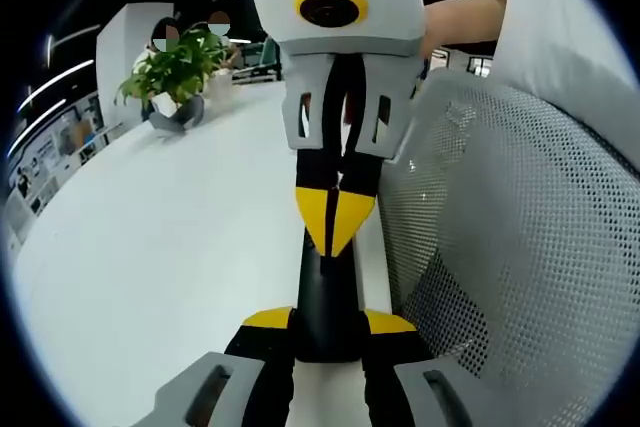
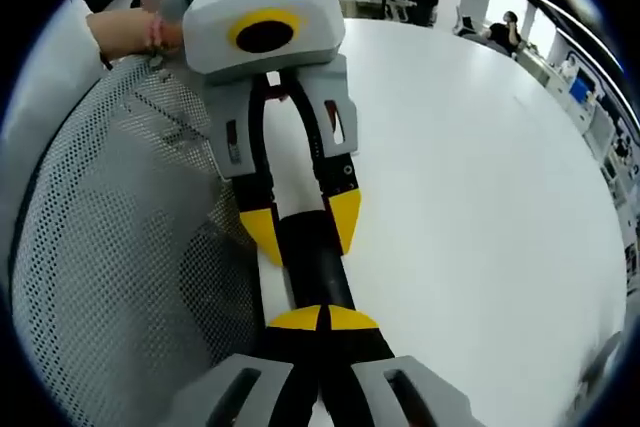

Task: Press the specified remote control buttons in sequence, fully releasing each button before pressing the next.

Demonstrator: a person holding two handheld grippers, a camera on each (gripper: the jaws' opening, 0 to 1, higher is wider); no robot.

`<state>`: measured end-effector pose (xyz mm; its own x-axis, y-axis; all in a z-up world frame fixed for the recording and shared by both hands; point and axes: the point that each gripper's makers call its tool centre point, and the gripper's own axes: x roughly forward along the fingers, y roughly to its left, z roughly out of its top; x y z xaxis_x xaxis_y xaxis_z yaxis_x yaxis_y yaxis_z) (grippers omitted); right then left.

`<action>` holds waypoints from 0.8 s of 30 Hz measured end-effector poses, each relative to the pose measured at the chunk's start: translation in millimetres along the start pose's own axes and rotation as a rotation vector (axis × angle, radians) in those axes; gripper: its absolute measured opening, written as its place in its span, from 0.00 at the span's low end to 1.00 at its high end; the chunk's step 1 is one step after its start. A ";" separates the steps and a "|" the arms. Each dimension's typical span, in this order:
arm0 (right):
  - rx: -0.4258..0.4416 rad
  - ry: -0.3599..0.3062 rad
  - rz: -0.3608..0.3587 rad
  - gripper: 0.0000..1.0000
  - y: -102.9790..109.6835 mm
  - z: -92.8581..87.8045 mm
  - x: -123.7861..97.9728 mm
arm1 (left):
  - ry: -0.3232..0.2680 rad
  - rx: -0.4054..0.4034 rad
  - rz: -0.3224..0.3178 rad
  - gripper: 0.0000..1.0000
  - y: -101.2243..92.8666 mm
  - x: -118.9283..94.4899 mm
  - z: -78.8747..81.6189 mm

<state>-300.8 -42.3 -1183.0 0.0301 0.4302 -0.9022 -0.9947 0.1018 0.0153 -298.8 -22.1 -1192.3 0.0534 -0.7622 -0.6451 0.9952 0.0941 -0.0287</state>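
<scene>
Left tool (image 1: 318,327) grips remote (image 1: 326,297) on white table (image 1: 160,247).

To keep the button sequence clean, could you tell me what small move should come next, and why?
Probably lift the right gripper straight off the slim black remote control: its shut yellow-tipped jaws appear to rest on it while the left gripper clamps it, and each press needs full release.

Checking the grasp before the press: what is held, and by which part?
The left gripper clamps the slim black remote control across its long sides; the shut right gripper holds nothing.
</scene>
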 end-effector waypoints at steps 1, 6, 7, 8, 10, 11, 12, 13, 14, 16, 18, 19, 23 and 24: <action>-0.017 0.008 -0.010 0.00 -0.5 -0.2 0.4 | 0.000 0.000 0.000 0.24 0.0 0.0 0.1; -0.002 -0.004 -0.035 0.00 -1.6 -0.6 0.7 | 0.003 0.005 0.000 0.24 0.0 0.1 -0.1; 0.020 -0.015 -0.038 0.00 -2.2 -0.6 0.4 | 0.004 0.007 0.001 0.24 0.0 0.2 -0.2; 0.031 -0.021 -0.042 0.00 -2.4 -0.6 0.3 | 0.005 0.007 0.001 0.24 0.0 0.2 -0.3; 0.036 -0.025 -0.049 0.00 -2.3 -0.3 0.2 | 0.005 0.006 0.001 0.24 -0.1 0.2 -0.3; 0.043 -0.032 -0.053 0.00 -2.0 -0.4 0.1 | 0.005 0.006 0.002 0.24 -0.2 0.2 -0.2; 0.049 -0.039 -0.051 0.00 -2.1 -0.6 -0.5 | 0.004 0.005 0.002 0.24 -0.2 0.1 -0.2; 0.060 -0.054 -0.039 0.00 -2.1 -0.4 -1.7 | 0.003 0.005 0.002 0.24 -0.2 0.1 -0.1; 0.061 -0.064 -0.037 0.00 -2.6 0.0 -2.6 | 0.003 0.005 0.002 0.24 -0.2 0.1 -0.1; 0.065 -0.083 -0.036 0.00 -1.4 2.2 -2.4 | 0.002 0.003 0.002 0.24 -0.2 0.0 0.1; 0.044 -0.081 -0.042 0.00 -0.7 4.7 -2.0 | 0.002 0.002 0.003 0.24 -0.1 0.0 0.1; 0.035 -0.072 -0.041 0.00 -1.1 4.9 -0.9 | 0.001 0.002 0.003 0.24 -0.1 -0.1 0.2; 0.021 -0.056 -0.031 0.00 -2.1 3.5 0.4 | 0.000 0.000 0.002 0.24 0.0 -0.3 0.1; 0.019 -0.056 -0.028 0.00 -1.7 3.3 0.5 | -0.001 0.000 0.002 0.24 0.0 -0.3 0.1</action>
<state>-298.7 -39.3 -1182.1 0.0642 0.4761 -0.8771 -0.9913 0.1318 -0.0010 -298.8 -22.0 -1192.0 0.0552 -0.7624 -0.6448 0.9951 0.0954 -0.0277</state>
